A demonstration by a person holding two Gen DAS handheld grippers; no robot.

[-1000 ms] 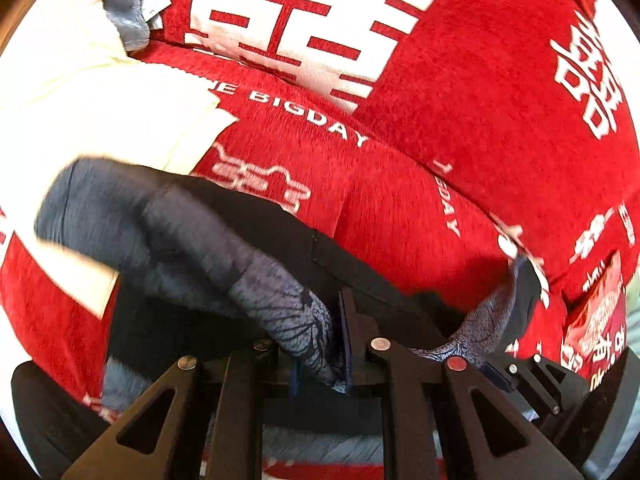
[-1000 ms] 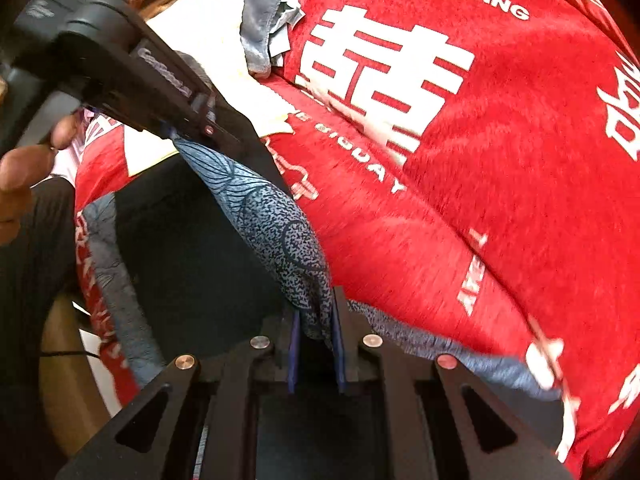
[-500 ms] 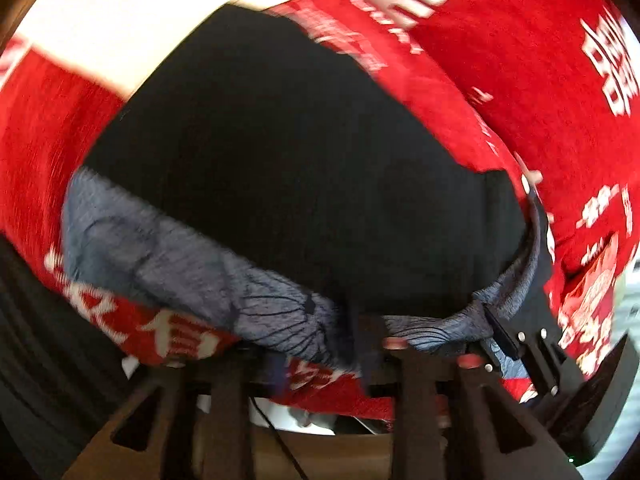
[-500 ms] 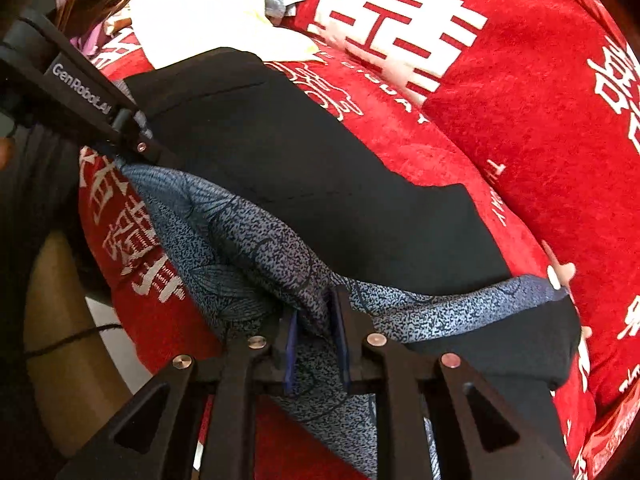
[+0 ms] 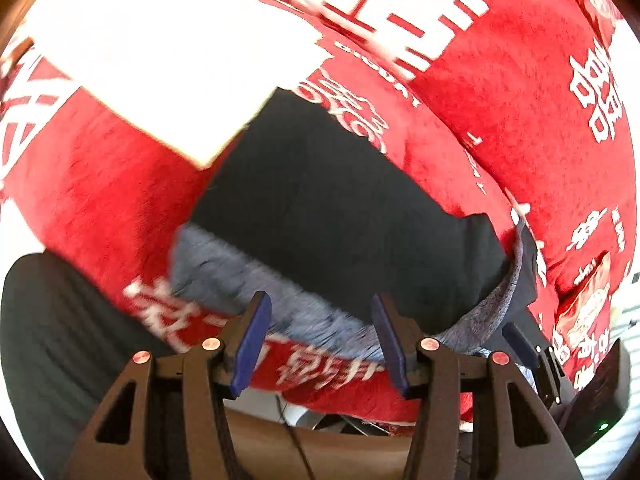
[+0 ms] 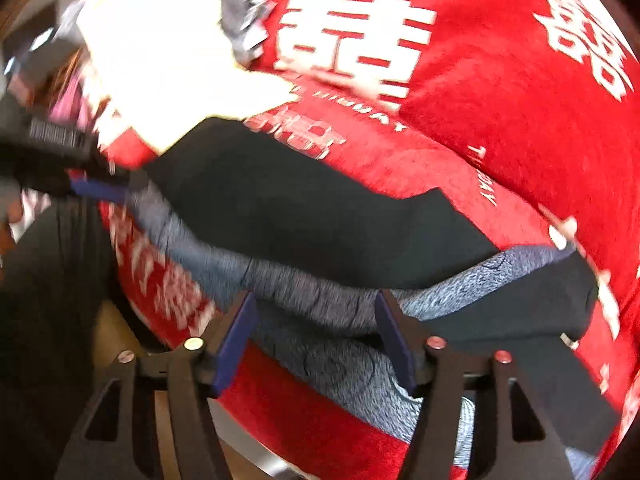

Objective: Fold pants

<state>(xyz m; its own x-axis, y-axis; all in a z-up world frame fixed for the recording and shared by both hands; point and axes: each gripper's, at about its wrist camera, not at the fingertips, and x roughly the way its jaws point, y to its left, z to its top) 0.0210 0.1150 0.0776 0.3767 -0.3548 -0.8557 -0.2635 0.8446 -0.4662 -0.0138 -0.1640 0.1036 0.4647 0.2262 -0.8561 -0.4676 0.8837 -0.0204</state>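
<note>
Left wrist view: the left gripper has its 2 blue-padded jaws spread wide with nothing between them. Just past the tips lie the pants, flat on a plush red blanket printed with big white characters. The pants are smooth black cloth in a rough rectangle, with a speckled grey-blue patterned layer showing along the near edge. That near edge sits right by the blanket's front drop-off. The far left corner of the pants touches or overlaps a bright white patch, blown out so I can't tell what it's made of. The red fabric looks fuzzy, almost velvety.

The right wrist view is pretty blurry. The right gripper is also wide apart, gripping nothing, with the grey patterned edge of the pants lying just ahead of and under the tips. Off to the left you can see the other gripper's blue pad by the pants' corner. There's lots of bare red blanket beyond and to the right of the pants.
</note>
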